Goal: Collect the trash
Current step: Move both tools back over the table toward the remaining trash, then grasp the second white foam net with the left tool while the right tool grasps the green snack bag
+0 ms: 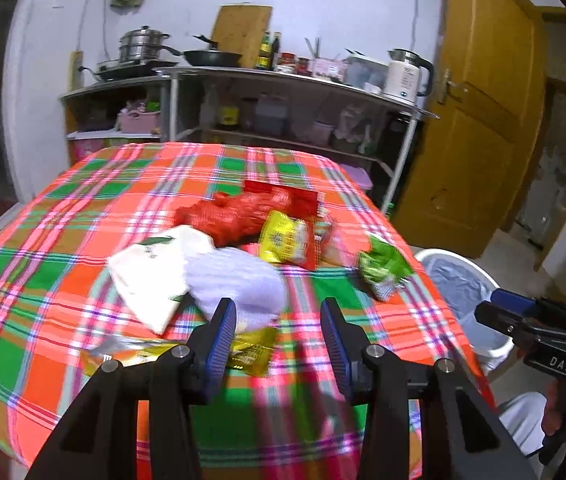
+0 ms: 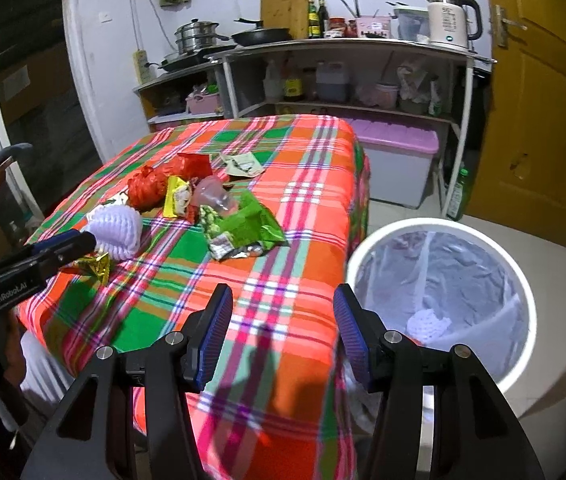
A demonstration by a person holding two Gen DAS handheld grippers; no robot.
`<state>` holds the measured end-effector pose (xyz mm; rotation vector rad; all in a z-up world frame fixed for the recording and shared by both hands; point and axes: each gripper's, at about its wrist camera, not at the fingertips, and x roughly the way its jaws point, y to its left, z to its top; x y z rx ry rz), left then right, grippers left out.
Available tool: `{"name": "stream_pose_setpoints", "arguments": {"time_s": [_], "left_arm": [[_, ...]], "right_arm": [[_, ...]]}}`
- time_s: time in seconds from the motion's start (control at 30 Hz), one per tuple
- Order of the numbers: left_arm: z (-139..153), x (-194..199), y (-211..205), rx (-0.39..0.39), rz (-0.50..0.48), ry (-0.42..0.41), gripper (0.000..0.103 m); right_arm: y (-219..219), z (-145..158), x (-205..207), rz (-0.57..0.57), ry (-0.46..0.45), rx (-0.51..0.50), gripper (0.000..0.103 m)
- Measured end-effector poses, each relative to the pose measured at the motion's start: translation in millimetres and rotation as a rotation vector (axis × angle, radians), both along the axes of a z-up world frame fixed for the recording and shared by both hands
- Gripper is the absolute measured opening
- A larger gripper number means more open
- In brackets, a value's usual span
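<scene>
left claw (image 1: 279, 328): jaws stand apart with nothing between the blue ribbed pads; it points down at the near part of the table, low centre of the left wrist frame.
right claw (image 2: 279, 328): jaws likewise apart and empty, over the table's near corner; the bin sits just right of it in the right wrist frame.
key relation: the white foam net (image 1: 239, 280) lies straight ahead of the left claw, just beyond the left pad's tip, bulging toward centre frame; its long axis seems to run left to right across the jaw gap. The left claw is clearly the nearer one.
gold wrapper (image 1: 243, 350): crinkled foil, flat on the cloth, partly hidden behind the left pad; also close to the left claw.
white paper bag (image 1: 151, 280): flat, creased, green print, left of the foam net and touching it.
red mesh bag (image 1: 227, 216): bunched netting, mid-table, beyond the foam net.
yellow packet (image 1: 283, 240): glossy plastic, beside the red mesh.
green wrapper (image 2: 243, 228): torn, shiny, silver inside, spread open; in the right wrist frame it lies ahead and slightly left of the right claw, the nearer piece for that hand.
bin (image 2: 519, 280): round white rim, clear liner, one white foam net already at the bottom; beside the table's right edge.
table (image 2: 303, 184): soft plaid cloth in orange, green and pink.
judgement: the left claw likely closes on the foam net next; soft foam should compress easily.
</scene>
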<state>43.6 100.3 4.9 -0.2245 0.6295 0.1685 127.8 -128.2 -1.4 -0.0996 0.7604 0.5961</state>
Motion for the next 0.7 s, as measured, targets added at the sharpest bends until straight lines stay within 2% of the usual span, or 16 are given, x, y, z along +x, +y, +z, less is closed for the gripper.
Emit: {"name": "stream_pose_setpoints", "arguments": {"time_s": [0.23, 0.33, 0.53, 0.7], "left_arm": [[-2.2, 3.3, 33.7, 0.005, 0.076, -0.001, 0.045], [-5.1, 7.4, 43.4, -0.032, 0.081, 0.003, 0.05], [-10.6, 24.4, 48.7, -0.119, 0.068, 0.009, 0.05], [-14.2, 38.0, 44.6, -0.14, 0.064, 0.015, 0.053]], "right_arm": [[20.5, -4.1, 14.9, 0.018, 0.031, 0.017, 0.053], [28.6, -6.0, 23.7, 0.01, 0.049, 0.025, 0.053], [48.2, -9.7, 48.3, -0.026, 0.093, 0.049, 0.053], [66.3, -15.4, 64.5, -0.046, 0.115, 0.049, 0.053]]}}
